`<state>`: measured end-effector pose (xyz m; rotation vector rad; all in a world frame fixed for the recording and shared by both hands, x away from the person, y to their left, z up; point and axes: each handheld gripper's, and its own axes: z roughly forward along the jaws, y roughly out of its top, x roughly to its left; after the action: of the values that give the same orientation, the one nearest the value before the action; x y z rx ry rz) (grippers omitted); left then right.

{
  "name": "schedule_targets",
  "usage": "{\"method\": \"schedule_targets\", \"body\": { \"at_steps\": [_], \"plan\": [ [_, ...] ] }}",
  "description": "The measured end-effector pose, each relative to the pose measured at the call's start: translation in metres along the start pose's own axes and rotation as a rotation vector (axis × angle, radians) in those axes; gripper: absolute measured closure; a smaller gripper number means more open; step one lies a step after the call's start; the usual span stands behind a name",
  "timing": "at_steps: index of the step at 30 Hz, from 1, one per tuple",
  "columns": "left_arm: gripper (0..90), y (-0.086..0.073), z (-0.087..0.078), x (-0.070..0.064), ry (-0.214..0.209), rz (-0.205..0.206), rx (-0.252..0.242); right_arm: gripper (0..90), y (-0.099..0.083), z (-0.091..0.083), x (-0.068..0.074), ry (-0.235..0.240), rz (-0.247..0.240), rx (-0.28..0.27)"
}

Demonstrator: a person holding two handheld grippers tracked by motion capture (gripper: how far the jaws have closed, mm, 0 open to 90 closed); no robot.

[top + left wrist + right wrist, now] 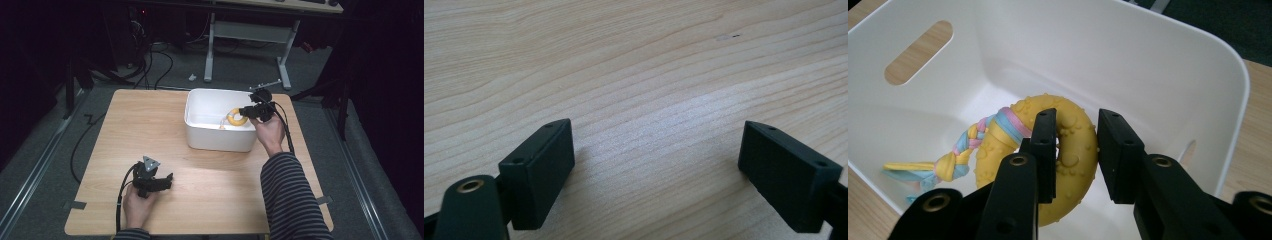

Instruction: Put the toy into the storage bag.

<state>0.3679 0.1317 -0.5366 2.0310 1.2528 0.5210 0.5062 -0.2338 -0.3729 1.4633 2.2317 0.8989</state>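
Observation:
A knobbly yellow ring toy (pixel 1075 150) with a pink, blue and yellow braided rope tail (pixel 965 145) hangs inside the white plastic bin (pixel 1128 55). My right gripper (pixel 1075 117) is shut on the ring's band, with one jaw through its hole. In the high view the right gripper (pixel 243 112) reaches over the bin's right rim and the ring toy (pixel 232 120) sits low in the bin (pixel 220 140). My left gripper (pixel 169 181) rests near the table's front left. The left gripper (pixel 656 130) stands open over bare wood, nothing between its jaws.
The wooden table (pixel 150 125) carries the bin at its back right. A cable (pixel 287 130) trails from the right gripper along the forearm. Beyond the table's far edge stand a desk frame (pixel 250 35) and floor cables (pixel 155 65).

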Motion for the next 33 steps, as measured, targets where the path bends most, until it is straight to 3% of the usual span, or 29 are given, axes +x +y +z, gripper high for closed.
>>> {"method": "schedule_targets", "body": {
  "at_steps": [20, 33],
  "plan": [
    [15.1, 0.0, 0.0, 0.0, 0.0, 0.0, 0.0, 70.7, -0.012, 0.002, 0.004, 0.012, -0.044, 0.064],
    [15.0, 0.0, 0.0, 0.0, 0.0, 0.0, 0.0, 70.2, -0.014, 0.002, 0.004, 0.027, -0.049, 0.074]
  ]
}}
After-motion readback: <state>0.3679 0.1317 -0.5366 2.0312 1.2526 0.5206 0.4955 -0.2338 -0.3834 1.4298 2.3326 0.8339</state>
